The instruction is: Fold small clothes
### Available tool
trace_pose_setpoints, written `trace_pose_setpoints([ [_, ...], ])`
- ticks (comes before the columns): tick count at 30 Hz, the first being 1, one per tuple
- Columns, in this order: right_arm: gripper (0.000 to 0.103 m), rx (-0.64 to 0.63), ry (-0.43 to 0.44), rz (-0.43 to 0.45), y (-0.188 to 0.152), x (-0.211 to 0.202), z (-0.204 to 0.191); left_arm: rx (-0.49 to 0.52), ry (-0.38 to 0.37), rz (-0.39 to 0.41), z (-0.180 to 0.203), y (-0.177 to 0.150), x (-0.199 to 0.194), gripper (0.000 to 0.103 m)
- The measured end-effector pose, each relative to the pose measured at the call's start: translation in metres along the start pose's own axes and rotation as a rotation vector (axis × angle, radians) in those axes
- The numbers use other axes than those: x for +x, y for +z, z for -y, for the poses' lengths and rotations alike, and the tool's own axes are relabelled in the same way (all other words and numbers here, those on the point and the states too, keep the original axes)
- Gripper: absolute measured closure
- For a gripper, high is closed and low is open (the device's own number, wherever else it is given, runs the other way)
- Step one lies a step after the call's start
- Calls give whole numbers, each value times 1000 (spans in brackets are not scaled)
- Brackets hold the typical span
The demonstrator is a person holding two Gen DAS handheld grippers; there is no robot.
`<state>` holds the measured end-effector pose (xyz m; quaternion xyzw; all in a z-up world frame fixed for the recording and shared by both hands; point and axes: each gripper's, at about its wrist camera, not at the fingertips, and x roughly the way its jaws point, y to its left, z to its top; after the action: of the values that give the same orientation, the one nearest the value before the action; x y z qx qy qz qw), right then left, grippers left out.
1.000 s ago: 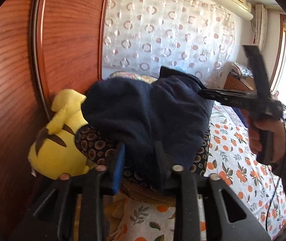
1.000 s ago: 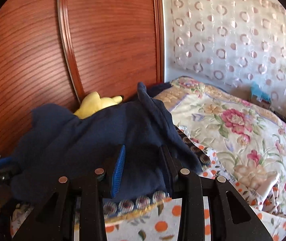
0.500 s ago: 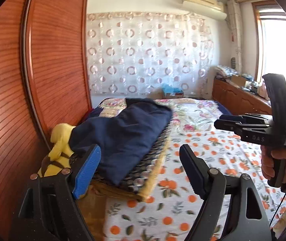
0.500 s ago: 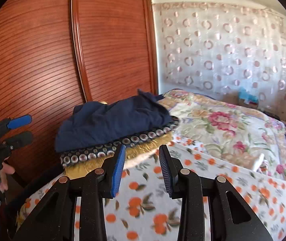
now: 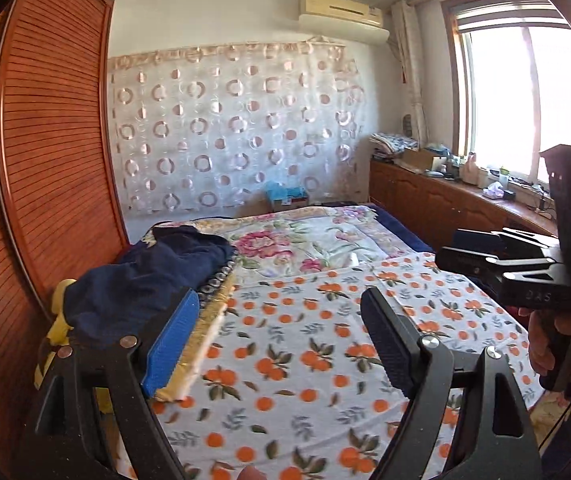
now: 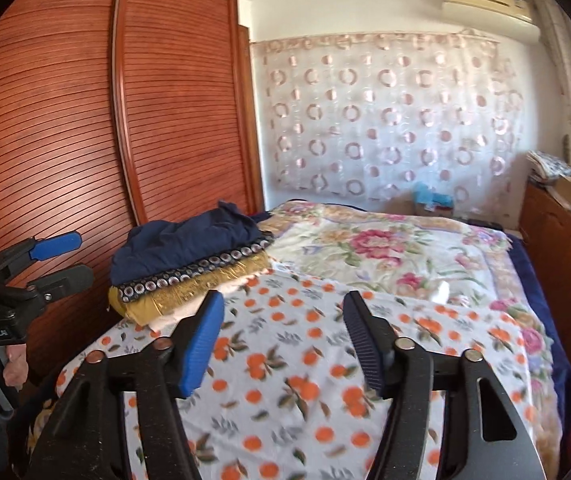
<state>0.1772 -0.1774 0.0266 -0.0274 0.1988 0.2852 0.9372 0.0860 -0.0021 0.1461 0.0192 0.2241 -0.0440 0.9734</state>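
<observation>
A folded navy garment lies on top of a stack of folded cloths at the bed's left edge, beside the wardrobe. My left gripper hovers open over the orange-print sheet, with the stack just off its blue pad and nothing between its fingers. It also shows at the left edge of the right wrist view. My right gripper is back from the stack, its jaws opening and empty. In the left wrist view the right gripper is at the right, held by a hand.
A yellow plush toy is wedged between the stack and the red-brown slatted wardrobe. A floral quilt covers the far half of the bed. A wooden cabinet with clutter runs under the window on the right.
Both grippers let go of the navy garment and drew back from the stack. The left one opened wide first, the right one just now. The garment now rests on the pile.
</observation>
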Motion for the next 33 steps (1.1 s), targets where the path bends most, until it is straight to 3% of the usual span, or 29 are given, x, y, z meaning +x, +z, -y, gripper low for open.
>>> trace_pose_setpoints([
  [10, 22, 58, -109, 10, -17, -55, -12, -16, -37, -51, 59, 0, 12, 20],
  [19, 20, 96, -184, 69, -29, -101, -35, 21, -63, -35, 100, 9, 5, 20],
  [33, 20, 124, -248, 150, -48, -132, -83, -42, 5, 23, 82, 19, -24, 20],
])
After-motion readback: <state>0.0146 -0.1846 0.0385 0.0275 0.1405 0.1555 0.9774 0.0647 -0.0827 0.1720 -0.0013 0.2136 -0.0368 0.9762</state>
